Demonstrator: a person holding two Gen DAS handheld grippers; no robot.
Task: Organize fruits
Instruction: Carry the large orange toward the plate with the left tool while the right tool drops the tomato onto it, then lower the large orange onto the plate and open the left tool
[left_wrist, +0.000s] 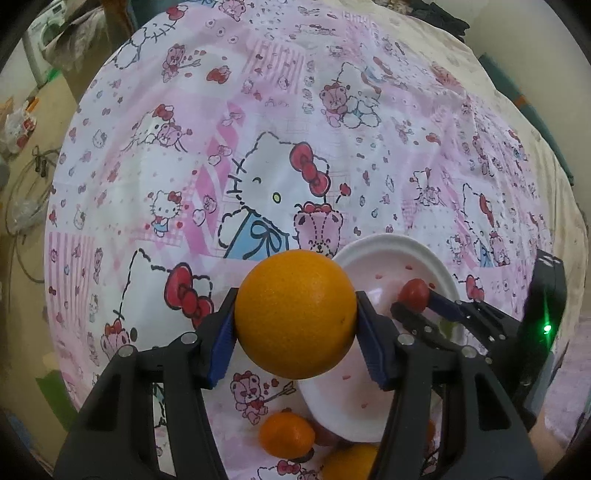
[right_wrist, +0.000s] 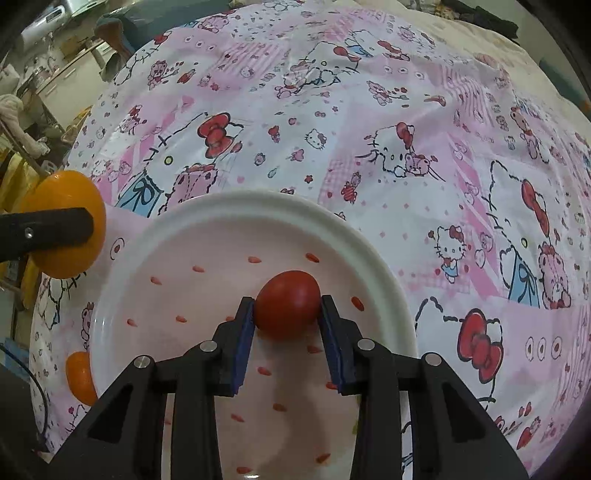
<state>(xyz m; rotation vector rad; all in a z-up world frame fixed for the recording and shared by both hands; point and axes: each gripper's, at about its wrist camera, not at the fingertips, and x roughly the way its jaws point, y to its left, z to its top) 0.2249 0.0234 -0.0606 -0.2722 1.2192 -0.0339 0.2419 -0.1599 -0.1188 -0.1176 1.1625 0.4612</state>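
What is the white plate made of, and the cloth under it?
The plate looks like glazed ceramic or maybe melamine: smooth, glossy white with small red marks. The cloth looks like thin printed cotton, matte, with soft wrinkles and cartoon cats.

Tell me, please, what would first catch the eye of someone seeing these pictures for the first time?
Most striking is the big orange, clamped in the left tool above the pink cartoon-print cloth. Just to its right, the right tool holds a small red fruit low over the white plate with red flecks. Smaller orange fruits lie on the cloth beside the plate's near edge.
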